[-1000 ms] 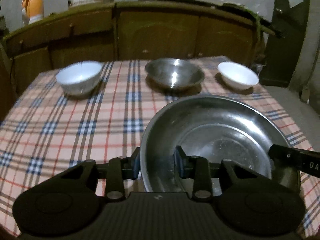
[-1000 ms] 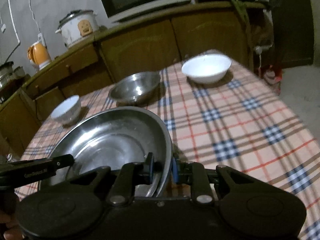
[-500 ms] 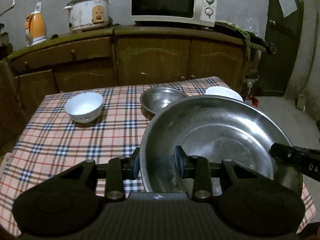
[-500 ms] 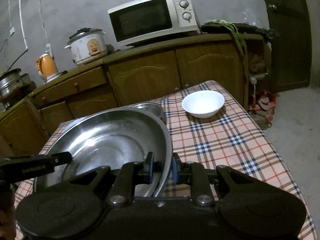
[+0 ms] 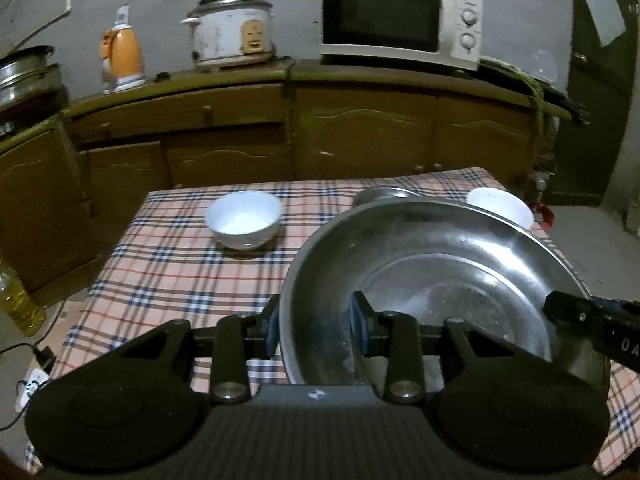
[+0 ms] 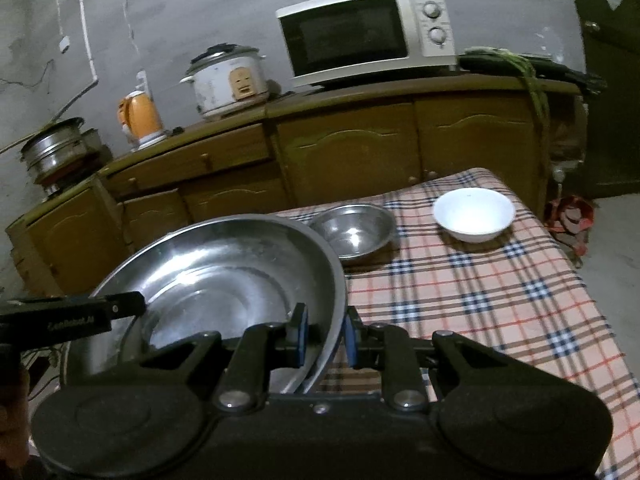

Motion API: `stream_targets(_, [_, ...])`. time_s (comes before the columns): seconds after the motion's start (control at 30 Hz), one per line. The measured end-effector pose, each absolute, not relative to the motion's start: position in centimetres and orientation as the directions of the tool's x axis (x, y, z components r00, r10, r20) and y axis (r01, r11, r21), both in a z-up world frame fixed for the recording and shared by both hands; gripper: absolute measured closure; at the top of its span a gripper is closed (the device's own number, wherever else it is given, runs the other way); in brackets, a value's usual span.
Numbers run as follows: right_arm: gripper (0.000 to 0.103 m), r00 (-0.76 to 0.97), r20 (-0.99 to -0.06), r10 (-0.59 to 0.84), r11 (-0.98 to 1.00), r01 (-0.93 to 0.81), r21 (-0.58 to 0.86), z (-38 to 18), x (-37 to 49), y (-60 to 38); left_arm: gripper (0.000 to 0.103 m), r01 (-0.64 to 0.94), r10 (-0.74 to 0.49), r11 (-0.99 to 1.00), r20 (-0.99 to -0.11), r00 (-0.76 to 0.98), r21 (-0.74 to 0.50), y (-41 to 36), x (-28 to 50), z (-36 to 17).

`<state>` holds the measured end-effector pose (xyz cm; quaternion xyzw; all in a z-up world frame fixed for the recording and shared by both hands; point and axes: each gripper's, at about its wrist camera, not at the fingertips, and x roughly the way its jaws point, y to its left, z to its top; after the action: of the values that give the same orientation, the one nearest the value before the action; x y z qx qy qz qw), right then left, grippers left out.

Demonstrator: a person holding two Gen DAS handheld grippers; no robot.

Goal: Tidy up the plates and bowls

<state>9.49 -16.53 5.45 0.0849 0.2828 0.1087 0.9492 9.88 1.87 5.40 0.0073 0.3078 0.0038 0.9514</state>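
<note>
A large steel basin [image 5: 440,276] [image 6: 224,276] is held in the air above the plaid table [image 5: 168,272] [image 6: 500,300]. My left gripper [image 5: 316,330] is shut on its left rim. My right gripper [image 6: 324,338] is shut on its right rim. A small steel bowl [image 6: 354,230] sits on the table beyond the basin; only its far rim [image 5: 380,192] shows in the left wrist view. A white bowl [image 5: 243,219] sits at the back left. Another white bowl [image 6: 474,213] [image 5: 502,204] sits at the back right.
Brown cabinets [image 5: 360,132] stand behind the table, with a microwave [image 5: 400,20], a rice cooker [image 5: 230,30] and an orange kettle [image 5: 120,58] on top. A bottle of yellow oil [image 5: 16,300] and cables lie on the floor at left. A dark door [image 5: 600,80] is at right.
Both grippers have lifted the basin off the table and pulled back, so the table and its bowls look farther away and lower.
</note>
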Motion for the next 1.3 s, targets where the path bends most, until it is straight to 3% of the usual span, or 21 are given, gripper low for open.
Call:
stream_targets(0.7, [0.078,0.771,-0.519,0.369,0.93,-0.304,0.209,3.5,12.2,-5.2,0.068,-0.165,0.154,0.986,-0.582,0.799,0.034,11.3,9.7,4.2])
stream_targets(1.3, [0.078,0.731,-0.575,0.367,0.927,-0.338,0.161,-3.3,15.9,2.6,0.068,-0.203,0.17,0.979,-0.638,0.751,0.022,18.2,12.3,-2.0])
